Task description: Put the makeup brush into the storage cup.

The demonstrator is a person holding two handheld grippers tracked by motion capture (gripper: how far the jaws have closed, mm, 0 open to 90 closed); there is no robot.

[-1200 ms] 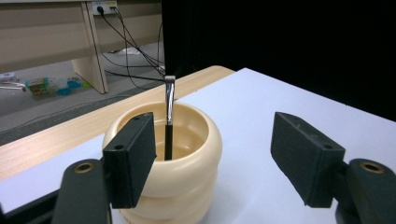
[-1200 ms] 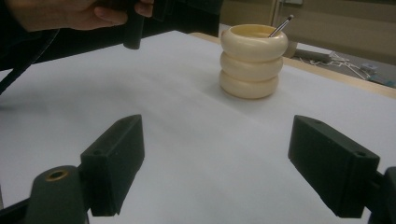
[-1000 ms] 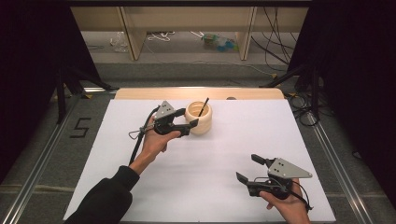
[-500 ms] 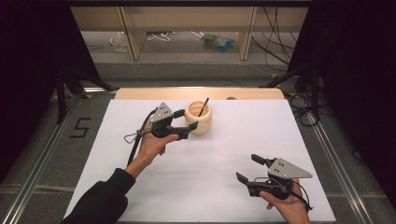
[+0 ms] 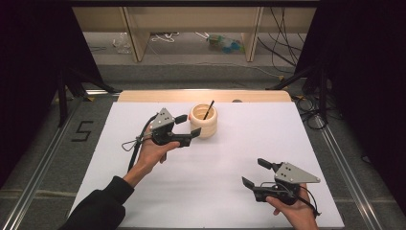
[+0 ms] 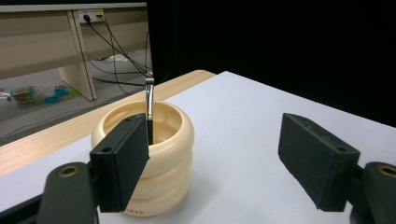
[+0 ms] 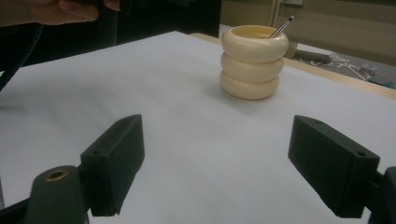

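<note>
A cream ringed holder [image 5: 203, 122] stands upright at the far middle of the white table [image 5: 249, 139]. A thin black stick [image 5: 208, 109] leans inside it. My left gripper [image 5: 188, 125] is open just left of the holder, its jaws level with the holder's side and nothing between them. In the left gripper view the holder [image 6: 161, 154] sits behind the left jaw, and the stick [image 6: 149, 105] rises from it. My right gripper [image 5: 253, 172] rests open near the front right edge. In the right gripper view the holder [image 7: 253, 63] is far ahead.
A wooden strip [image 5: 143, 96] runs along the table's far edge. Beyond it are shelf legs [image 5: 134, 38] and loose cables [image 5: 282, 43] on the floor. A "5" mark [image 5: 82, 130] lies left of the table. Dark curtains flank both sides.
My left gripper has edged slightly left, a little away from the holder, still open. The right gripper has stayed where it was.
</note>
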